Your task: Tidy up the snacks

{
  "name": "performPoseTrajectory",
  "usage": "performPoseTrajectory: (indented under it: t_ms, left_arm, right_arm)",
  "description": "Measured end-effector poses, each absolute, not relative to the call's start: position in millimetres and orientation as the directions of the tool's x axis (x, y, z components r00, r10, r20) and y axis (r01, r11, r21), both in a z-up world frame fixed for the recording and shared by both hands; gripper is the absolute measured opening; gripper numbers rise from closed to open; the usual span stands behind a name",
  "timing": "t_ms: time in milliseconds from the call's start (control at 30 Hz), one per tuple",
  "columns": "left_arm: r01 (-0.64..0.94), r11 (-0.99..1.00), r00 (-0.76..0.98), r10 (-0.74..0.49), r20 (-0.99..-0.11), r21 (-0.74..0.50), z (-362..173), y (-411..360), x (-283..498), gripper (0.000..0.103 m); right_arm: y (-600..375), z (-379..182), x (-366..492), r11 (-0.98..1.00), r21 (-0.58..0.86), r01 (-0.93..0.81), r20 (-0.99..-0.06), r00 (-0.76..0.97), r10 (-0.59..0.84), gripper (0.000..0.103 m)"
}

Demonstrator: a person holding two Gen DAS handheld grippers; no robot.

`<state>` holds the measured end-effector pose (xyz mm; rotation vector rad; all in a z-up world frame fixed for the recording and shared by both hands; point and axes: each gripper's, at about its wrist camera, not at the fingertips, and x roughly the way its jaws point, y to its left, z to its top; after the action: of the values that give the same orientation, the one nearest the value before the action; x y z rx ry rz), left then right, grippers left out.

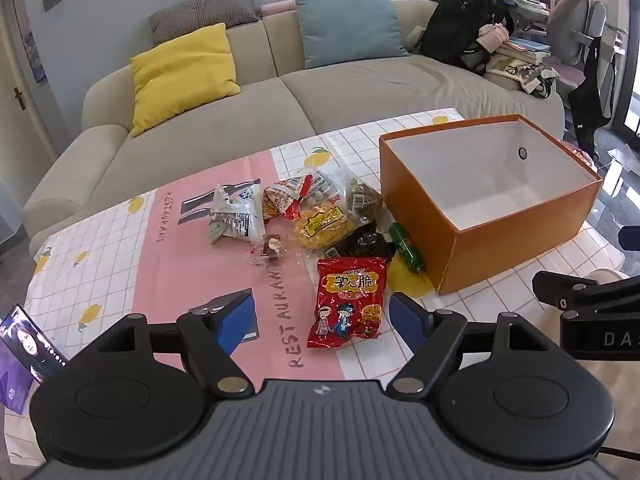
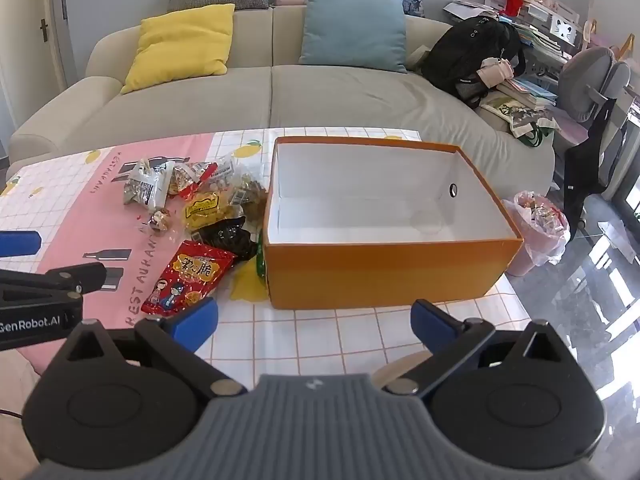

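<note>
A pile of snack packets lies on the table left of an open, empty orange box (image 1: 416, 200) (image 2: 380, 272). Nearest is a red packet (image 1: 347, 308) (image 2: 190, 278); behind it lie a black packet (image 1: 362, 242) (image 2: 226, 236), a yellow packet (image 1: 320, 224) (image 2: 206, 210), a green packet (image 1: 406, 246) against the box, a silver packet (image 1: 234, 216) (image 2: 144, 190) and a small chocolate (image 1: 271, 246) (image 2: 160, 218). My left gripper (image 1: 322, 322) is open and empty, just in front of the red packet. My right gripper (image 2: 314, 322) is open and empty, in front of the box.
The table has a pink and white checked cloth (image 1: 100, 264) (image 2: 320, 340). A phone (image 1: 30, 344) lies at the left front edge. A beige sofa (image 1: 224, 120) with cushions stands behind. A pink bin (image 2: 540, 228) stands on the floor to the right.
</note>
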<state>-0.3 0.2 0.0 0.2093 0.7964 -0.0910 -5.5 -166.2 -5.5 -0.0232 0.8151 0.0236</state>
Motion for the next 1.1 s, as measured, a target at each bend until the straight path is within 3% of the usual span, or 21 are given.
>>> performPoseTrajectory:
  t_ms: [1100]
  left_arm:
    - [0.167, 0.978, 0.683, -0.023, -0.73, 0.126, 2.2, 0.3, -1.1, 0.088]
  right_arm:
    - [-161.4, -3.9, -8.7, 0.999, -0.027, -0.038, -0.725, 0.688, 0.007, 0.1]
